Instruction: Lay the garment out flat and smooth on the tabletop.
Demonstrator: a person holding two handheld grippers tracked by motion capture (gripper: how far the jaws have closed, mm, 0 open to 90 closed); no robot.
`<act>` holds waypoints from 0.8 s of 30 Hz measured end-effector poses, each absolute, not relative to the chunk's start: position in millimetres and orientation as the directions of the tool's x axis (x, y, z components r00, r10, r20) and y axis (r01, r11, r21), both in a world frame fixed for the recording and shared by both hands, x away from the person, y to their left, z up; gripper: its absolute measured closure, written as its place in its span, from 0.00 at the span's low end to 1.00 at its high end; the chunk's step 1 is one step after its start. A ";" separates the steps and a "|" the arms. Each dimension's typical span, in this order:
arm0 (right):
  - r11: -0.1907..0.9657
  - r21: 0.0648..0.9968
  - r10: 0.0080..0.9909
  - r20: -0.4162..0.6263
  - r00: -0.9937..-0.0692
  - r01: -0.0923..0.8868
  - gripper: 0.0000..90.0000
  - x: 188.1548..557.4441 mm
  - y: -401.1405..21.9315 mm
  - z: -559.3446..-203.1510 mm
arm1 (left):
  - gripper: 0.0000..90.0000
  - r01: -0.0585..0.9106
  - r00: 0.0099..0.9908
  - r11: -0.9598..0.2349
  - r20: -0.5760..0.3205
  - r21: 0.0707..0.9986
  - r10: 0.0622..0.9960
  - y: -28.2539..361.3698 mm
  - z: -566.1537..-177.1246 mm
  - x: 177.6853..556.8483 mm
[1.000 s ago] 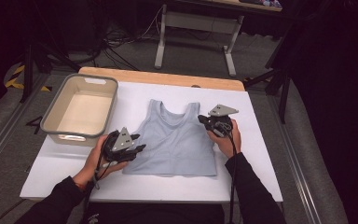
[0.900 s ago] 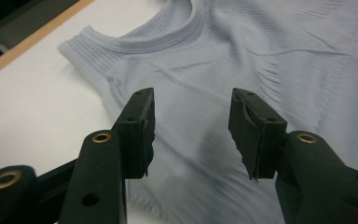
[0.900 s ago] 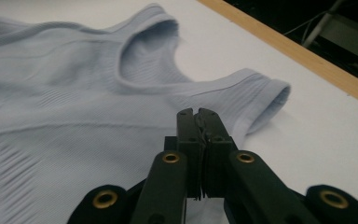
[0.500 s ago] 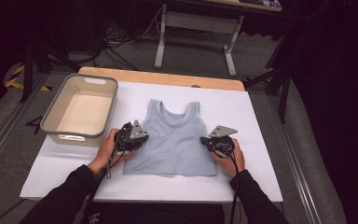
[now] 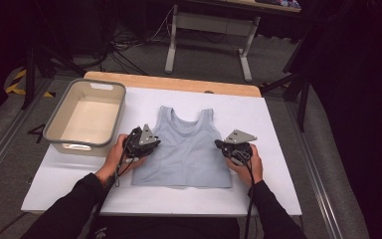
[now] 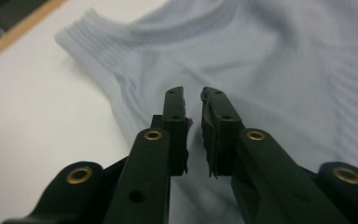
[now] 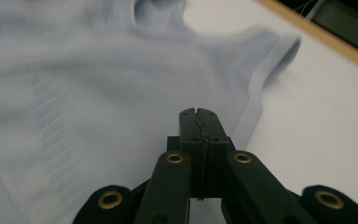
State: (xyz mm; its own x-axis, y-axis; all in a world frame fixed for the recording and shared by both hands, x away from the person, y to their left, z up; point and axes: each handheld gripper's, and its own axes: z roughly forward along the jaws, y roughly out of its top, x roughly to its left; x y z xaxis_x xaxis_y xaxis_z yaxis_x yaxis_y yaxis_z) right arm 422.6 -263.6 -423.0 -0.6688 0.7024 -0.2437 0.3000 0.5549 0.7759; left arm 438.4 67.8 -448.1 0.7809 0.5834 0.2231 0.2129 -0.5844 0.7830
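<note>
A pale blue sleeveless top point(image 5: 184, 147) lies flat on the white table cover point(image 5: 278, 124), neck toward the far side. My left gripper point(image 5: 154, 144) rests at the top's left edge, below the armhole. In the left gripper view its jaws point(image 6: 192, 93) have just been closing and stand a narrow gap apart over the cloth point(image 6: 279, 70), with nothing pinched between them. My right gripper point(image 5: 219, 145) sits at the top's right edge. In the right gripper view it point(image 7: 198, 112) is shut, pads together, low over the fabric point(image 7: 74, 70) beside the side seam.
A beige plastic bin point(image 5: 59, 115) stands at the table's left, close to my left hand. A wooden table edge point(image 5: 179, 83) runs along the far side. Beyond it are a metal stand point(image 5: 171, 45) and cables on the floor.
My left gripper has moved away from the hem and inward onto the top's left edge, its jaws narrowing. My right gripper has slid nearer to me along the right edge.
</note>
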 end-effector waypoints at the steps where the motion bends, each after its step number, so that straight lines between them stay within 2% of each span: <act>1: 0.549 0.787 0.701 -0.248 -0.669 0.283 1.00 426.7 -258.9 -418.3 | 0.92 0.206 0.782 -0.578 0.222 0.790 0.583 66.5 -443.8 441.3; 4: 0.547 0.794 0.694 -0.251 -0.675 0.266 1.00 443.5 -244.3 -412.3 | 0.95 0.205 0.774 -0.565 0.222 0.799 0.593 62.1 -436.4 454.7; 9: 0.586 0.747 0.688 -0.252 -0.680 0.315 1.00 468.3 -229.0 -431.6 | 0.97 0.254 0.776 -0.570 0.187 0.781 0.602 59.2 -447.4 474.3; 13: 0.586 0.729 0.702 -0.238 -0.671 0.355 1.00 471.6 -232.2 -440.2 | 0.97 0.281 0.779 -0.582 0.172 0.763 0.603 58.0 -456.3 478.1; 16: 0.619 0.688 0.699 -0.264 -0.664 0.378 1.00 472.6 -235.2 -451.8 | 0.96 0.297 0.774 -0.588 0.172 0.752 0.610 58.9 -460.3 480.2; 24: 0.595 0.702 0.707 -0.226 -0.670 0.392 1.00 464.3 -244.9 -451.5 | 0.92 0.296 0.760 -0.579 0.180 0.760 0.625 60.2 -462.1 478.3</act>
